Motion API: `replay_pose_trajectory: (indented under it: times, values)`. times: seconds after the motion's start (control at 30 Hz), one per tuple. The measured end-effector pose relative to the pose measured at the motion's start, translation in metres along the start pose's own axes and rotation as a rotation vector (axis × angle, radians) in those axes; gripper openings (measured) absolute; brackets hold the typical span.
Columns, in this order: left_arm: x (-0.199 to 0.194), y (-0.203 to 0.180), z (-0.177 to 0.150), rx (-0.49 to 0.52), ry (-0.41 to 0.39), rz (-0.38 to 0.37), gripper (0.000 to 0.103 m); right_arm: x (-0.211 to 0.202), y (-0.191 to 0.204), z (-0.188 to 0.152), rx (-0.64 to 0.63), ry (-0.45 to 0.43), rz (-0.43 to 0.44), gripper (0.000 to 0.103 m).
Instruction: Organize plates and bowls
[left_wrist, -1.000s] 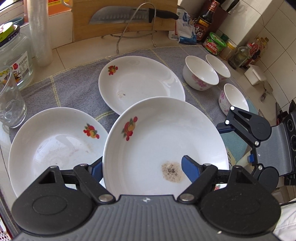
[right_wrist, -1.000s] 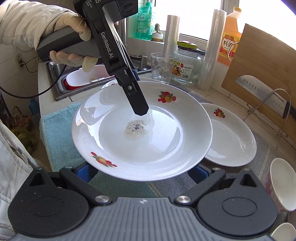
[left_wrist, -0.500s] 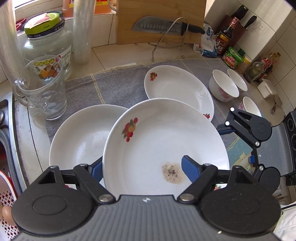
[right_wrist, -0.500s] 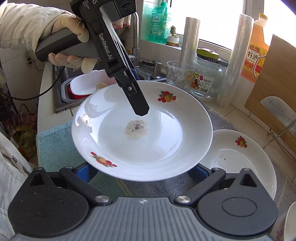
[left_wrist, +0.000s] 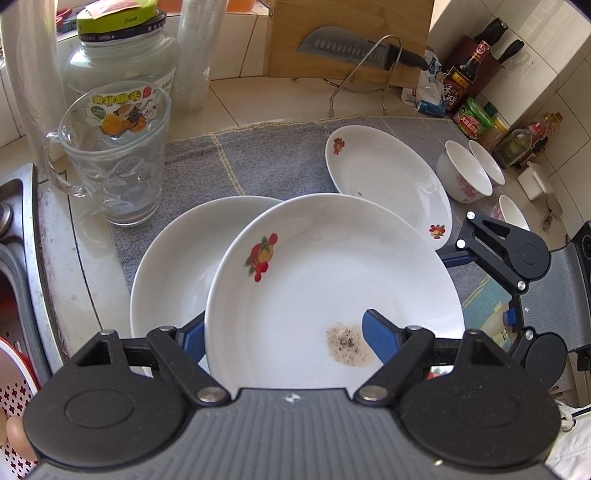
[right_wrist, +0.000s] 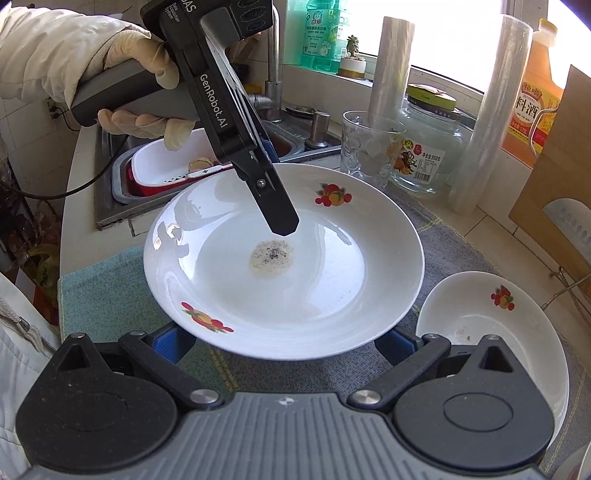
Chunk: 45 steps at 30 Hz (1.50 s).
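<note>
I have the dirty plate (left_wrist: 325, 280) pinched at its rim in my left hand-held gripper (left_wrist: 284, 339): one blue finger lies on the inside of the plate next to the brown stain (left_wrist: 347, 345), the other sits under the rim on the outside. The plate is lifted and tilted, clear of the grey towel (left_wrist: 273, 162).

Just beyond and left of that hand-held gripper, a second plate (left_wrist: 173, 266) lies on the towel, partly hidden under the held one. Farther ahead and to the right lies a third plate (left_wrist: 384, 177), and past it, far right, stand three bowls (left_wrist: 463, 173). A glass mug (left_wrist: 114, 155) stands ahead on the left, at the towel's edge near the sink (left_wrist: 14, 236), with a jar (left_wrist: 118, 55) behind it.

My right hand-held gripper (right_wrist: 284, 341) is below the near edge of the held plate, its blue fingers spread wide to either side of the rim; I cannot tell whether they touch it. To its right the third plate rests on the towel. A knife (left_wrist: 354, 48) hangs on a rack against the cutting board (left_wrist: 347, 22) at the back of the desk (left_wrist: 258, 96).
</note>
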<state>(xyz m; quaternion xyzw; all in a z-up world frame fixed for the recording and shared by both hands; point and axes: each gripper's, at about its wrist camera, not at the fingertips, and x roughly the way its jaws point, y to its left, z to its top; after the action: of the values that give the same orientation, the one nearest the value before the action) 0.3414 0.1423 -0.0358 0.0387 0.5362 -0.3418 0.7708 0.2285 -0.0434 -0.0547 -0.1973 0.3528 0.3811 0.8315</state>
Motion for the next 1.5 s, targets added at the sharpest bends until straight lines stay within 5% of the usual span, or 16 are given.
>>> replay_pose_trajectory:
  times: [0.67,1.5]
  values:
    - [0.017,0.022,0.005,0.028,0.041,-0.027,0.083,0.012,-0.004,0.009,0.060,0.037,-0.008,0.103]
    - [0.015,0.013,-0.005,-0.014,0.094,0.103,0.084,0.004,-0.020,0.004,0.011,-0.029,0.095,0.103]
